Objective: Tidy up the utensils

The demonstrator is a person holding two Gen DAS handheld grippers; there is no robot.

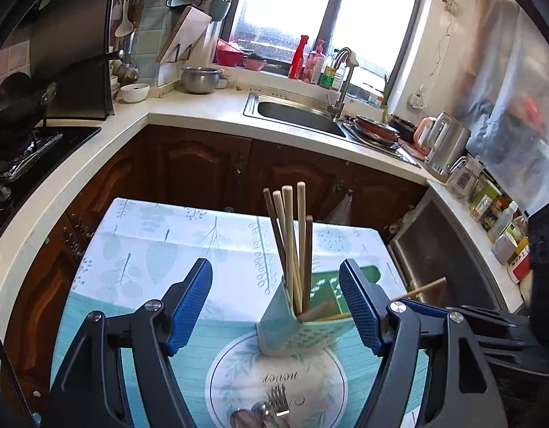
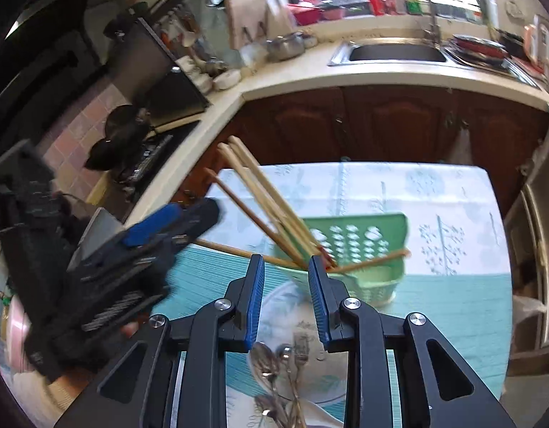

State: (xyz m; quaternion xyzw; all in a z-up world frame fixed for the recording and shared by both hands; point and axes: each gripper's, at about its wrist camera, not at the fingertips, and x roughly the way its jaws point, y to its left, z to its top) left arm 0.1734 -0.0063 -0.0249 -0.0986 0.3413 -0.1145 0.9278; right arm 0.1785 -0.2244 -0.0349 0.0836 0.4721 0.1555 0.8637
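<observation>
Wooden chopsticks (image 1: 290, 246) already stand in the green holder (image 2: 360, 249), while spoons and a fork (image 2: 285, 360) lie on the table in front of it, unsorted; left gripper (image 1: 276, 306) gapes wide and empty, right gripper (image 2: 286, 297) narrow, holding nothing.

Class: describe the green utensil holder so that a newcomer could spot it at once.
Find the table with the leaf-print teal tablecloth in front of the dark wooden cabinets. On it stands a pale green plastic holder with rows of holes in its wall. Only it has wooden chopsticks sticking out; the metal cutlery lies flat nearby.
</observation>
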